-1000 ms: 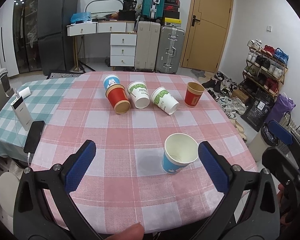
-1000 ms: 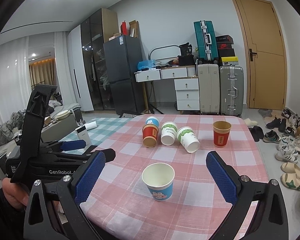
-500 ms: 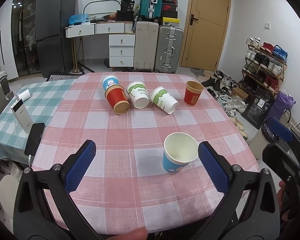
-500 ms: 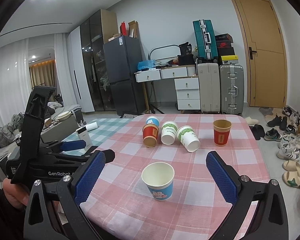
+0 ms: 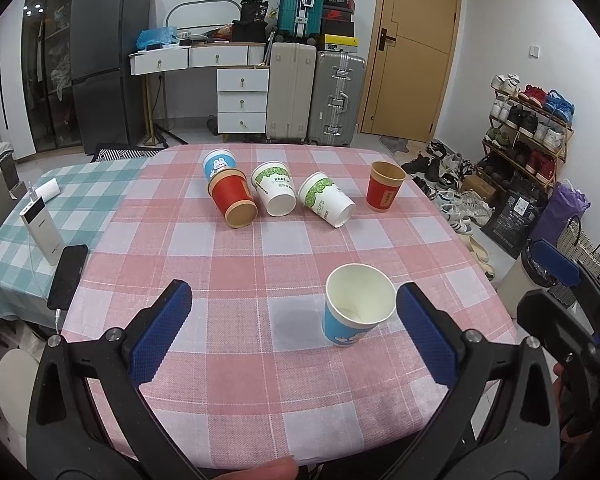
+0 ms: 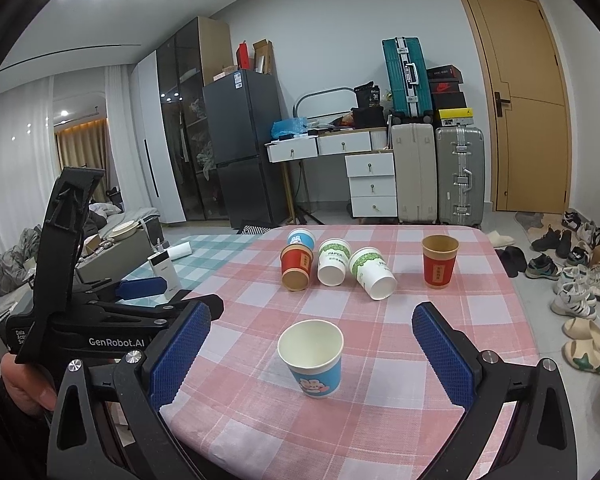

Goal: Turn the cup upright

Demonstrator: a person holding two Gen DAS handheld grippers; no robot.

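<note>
Cups, paper, six in all, on a table [image 5: 228, 272] under a pink-and-white checked cloth. Blue cartoon-print cup [image 5: 358, 305], upright, mouth open upward, nearest of the lot: just ahead of the left gripper [image 5: 290, 332] and close beside its right-hand pad without touching; in the right wrist view [image 6: 311, 361] centred ahead of the right gripper [image 6: 311, 354], between its two pads and clear of both. Left gripper: blue pads spread wide, nothing between them. Right gripper: pads likewise spread wide, gripping nothing. Further ahead of both grippers, a row across the far part of the table: second blue cartoon cup [image 5: 219, 164], bottom up or tipped, cannot tell which, partly hidden behind a red cup on its side [image 5: 232, 200], mouth facing the grippers; beside it, white cup with green leaf print [image 5: 274, 194] on its side, mouth toward the grippers; next, second white-and-green cup [image 5: 327, 199] on its side, mouth angled to the right; at the far right of the row and set apart, red cup with brown rim [image 5: 385, 187], upright. Left of the left gripper, on an adjoining green-checked surface: white power bank [image 5: 42, 230], standing, and black phone [image 5: 68, 270], lying flat with a cable attached.
</note>
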